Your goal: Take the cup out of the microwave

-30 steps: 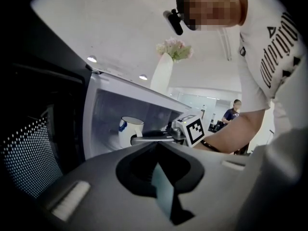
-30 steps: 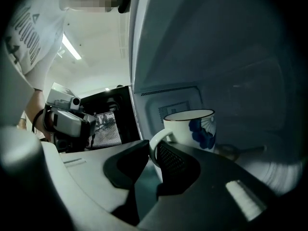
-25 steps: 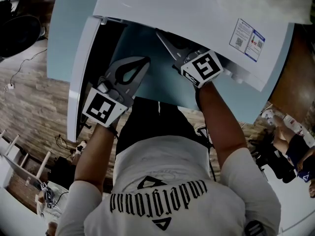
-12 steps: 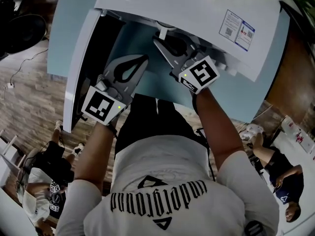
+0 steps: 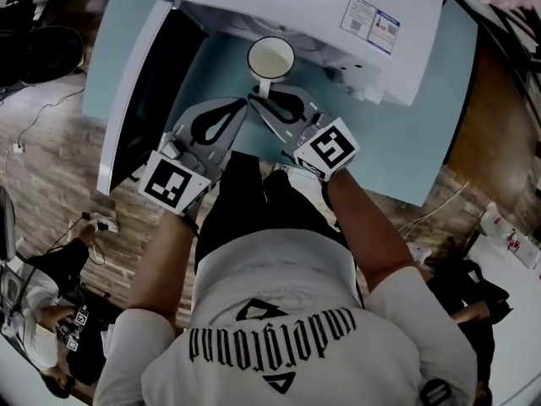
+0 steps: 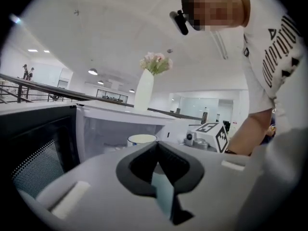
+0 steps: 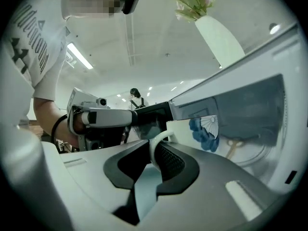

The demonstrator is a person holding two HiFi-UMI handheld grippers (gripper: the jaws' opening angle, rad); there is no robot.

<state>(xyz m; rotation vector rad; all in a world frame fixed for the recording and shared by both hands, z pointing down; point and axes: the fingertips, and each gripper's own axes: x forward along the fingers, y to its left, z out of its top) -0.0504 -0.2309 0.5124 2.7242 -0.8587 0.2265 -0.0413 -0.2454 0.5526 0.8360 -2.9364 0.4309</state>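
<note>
Cup [image 5: 270,57]: white, pale inside, open side up. Head view: it sits at the open mouth of the microwave [image 5: 296,7], clear of that top edge and above the light blue bench [image 5: 406,150].
- Right tongs [image 5: 256,100]: closed on the cup's handle, reaching forward from a bare, outstretched forearm.
- Left tongs [image 5: 245,104]: tips just beside the right pair, the two forming a V. The forearm is likewise extended, with a short white sleeve above it.
- Door [image 5: 139,91]: swung open at the left.
- Floor [image 5: 51,159]: wood planks around the bench.

Left gripper view:
- Left tongs [image 6: 156,146]: jaws together with nothing between them, held about level.
- Cup [image 6: 142,139]: its rim shows just beyond the jaws, in front of the microwave [image 6: 120,124] cavity.
- Door [image 6: 33,148]: mesh window at the left.
- Vase [image 6: 144,90]: tall and white, holding flowers [image 6: 155,61], on top of the microwave.

Right gripper view:
- Right tongs [image 7: 154,146]: jaws narrow and clamped on the white handle loop.
- Cup [image 7: 197,129]: blue print on its side, close by the microwave [image 7: 250,105] front.
- Left tongs [image 7: 101,117]: alongside at the left.
- Vase [image 7: 219,42]: above.
</note>
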